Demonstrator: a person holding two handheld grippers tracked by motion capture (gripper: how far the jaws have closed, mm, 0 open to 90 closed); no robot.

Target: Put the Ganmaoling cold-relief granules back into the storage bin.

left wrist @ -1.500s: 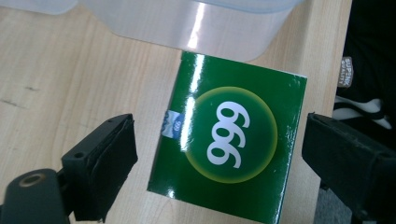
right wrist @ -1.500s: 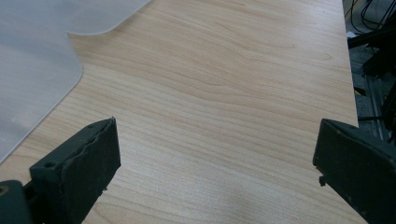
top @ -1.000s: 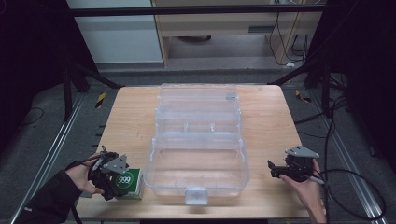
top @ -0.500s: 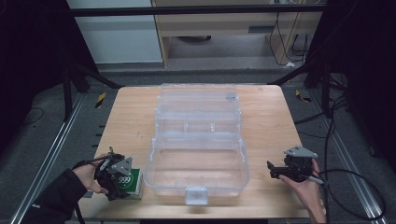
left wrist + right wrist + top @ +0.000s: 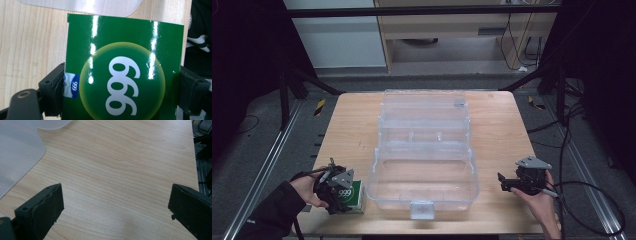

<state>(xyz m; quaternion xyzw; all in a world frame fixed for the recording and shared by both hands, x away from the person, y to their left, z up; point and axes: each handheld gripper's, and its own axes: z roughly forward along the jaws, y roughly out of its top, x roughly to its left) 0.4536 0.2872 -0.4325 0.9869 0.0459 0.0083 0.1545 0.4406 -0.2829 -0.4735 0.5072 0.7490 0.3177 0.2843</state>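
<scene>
1. Left gripper view: we see the green box (image 5: 122, 72) marked 999 lying flat on the table (image 5: 30, 42), right between the jaws of our left gripper (image 5: 120, 100), which have just been closing; both pads now sit against its 2 sides, so we read it as grasped.
2. In the high view the green box (image 5: 350, 196) sits near the table's front-left corner, just beside the left wall of the clear plastic case (image 5: 424, 165). We cannot tell its long axis for sure.
3. Our left gripper (image 5: 337, 192) is on the box; our right gripper (image 5: 507, 182) rests well apart, past the case's right side, so the left hand is plainly the nearer one.
4. In the right gripper view the right gripper (image 5: 115, 205) stands wide apart over bare wood, holding nothing.
5. The case lies open, its lid folded back, and both its tray and front compartment look empty. We judge the coming move is a lift rightward over the case's near wall.
</scene>
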